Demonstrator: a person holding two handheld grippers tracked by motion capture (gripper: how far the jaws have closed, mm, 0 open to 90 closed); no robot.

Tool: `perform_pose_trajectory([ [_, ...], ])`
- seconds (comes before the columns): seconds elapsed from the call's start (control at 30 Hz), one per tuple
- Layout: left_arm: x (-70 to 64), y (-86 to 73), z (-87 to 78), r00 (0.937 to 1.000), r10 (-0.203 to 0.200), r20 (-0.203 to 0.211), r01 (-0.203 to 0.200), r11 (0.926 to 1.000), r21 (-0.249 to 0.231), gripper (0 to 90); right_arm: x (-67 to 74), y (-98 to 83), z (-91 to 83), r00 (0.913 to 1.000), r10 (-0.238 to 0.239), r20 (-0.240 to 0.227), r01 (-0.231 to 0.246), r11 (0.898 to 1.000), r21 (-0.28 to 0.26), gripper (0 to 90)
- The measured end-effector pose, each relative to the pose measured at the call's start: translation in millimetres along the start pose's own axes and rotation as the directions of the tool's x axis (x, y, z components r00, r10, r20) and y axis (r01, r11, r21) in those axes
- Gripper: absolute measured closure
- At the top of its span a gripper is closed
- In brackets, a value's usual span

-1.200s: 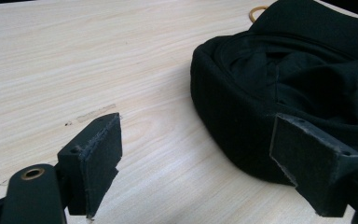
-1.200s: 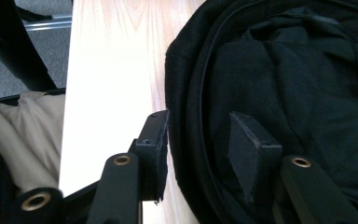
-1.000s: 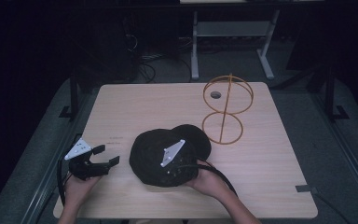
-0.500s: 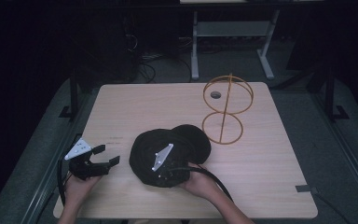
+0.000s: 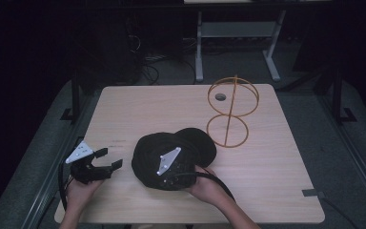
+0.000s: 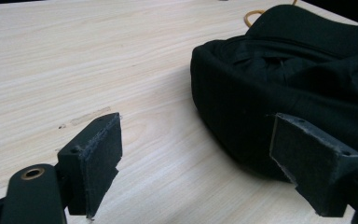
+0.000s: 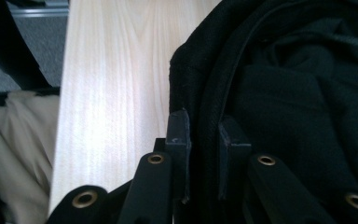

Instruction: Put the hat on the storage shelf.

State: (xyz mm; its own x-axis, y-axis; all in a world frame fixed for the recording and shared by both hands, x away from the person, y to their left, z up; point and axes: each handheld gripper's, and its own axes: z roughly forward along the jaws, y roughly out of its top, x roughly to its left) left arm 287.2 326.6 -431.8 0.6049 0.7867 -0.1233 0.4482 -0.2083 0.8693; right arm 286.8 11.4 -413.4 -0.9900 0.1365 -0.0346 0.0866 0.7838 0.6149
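Note:
A black cap [image 5: 195, 140] lies upside down on the wooden table [image 5: 147, 105], near its front middle. My right gripper [image 5: 164, 175] reaches over the cap from the right. In the right gripper view its jaws have just been closing, and the right gripper [image 7: 203, 140] is shut on the cap's rim [image 7: 205, 88], with the fabric edge pinched between the pads. My left gripper [image 5: 109, 158] hovers to the left of the cap, open. In the left gripper view the left gripper [image 6: 205, 158] has nothing between its pads, and the cap [image 6: 298, 70] sits just ahead to the right.
A gold wire stand [image 5: 231, 109] of two rings on a post stands at the back right, just behind the cap. A round hole [image 5: 220, 97] is set in the tabletop behind it. A strip of grey tape [image 5: 312, 193] marks the right front edge.
My right gripper has shifted a little left over the cap and tipped down onto its near rim. The left gripper has stayed where it was.

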Motion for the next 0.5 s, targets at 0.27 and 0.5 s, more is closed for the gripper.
perform_pose_trajectory([
  [0.27, -5.3, 2.3, -0.4, 0.9997, 0.004, 0.026, -0.003, 0.9993, -0.037, 16.6, -5.5, 5.0, -35.3, 0.9996, 0.023, -0.015, -0.025, 0.995, -0.099, 76.4],
  [0.5, -16.9, 5.6, 4.9, 0.9967, 0.032, 0.074, -0.028, 0.9984, -0.048, 16.5, -11.0, 9.3, -62.4, 0.9993, 0.034, -0.018, -0.036, 0.988, -0.151, 76.3],
])
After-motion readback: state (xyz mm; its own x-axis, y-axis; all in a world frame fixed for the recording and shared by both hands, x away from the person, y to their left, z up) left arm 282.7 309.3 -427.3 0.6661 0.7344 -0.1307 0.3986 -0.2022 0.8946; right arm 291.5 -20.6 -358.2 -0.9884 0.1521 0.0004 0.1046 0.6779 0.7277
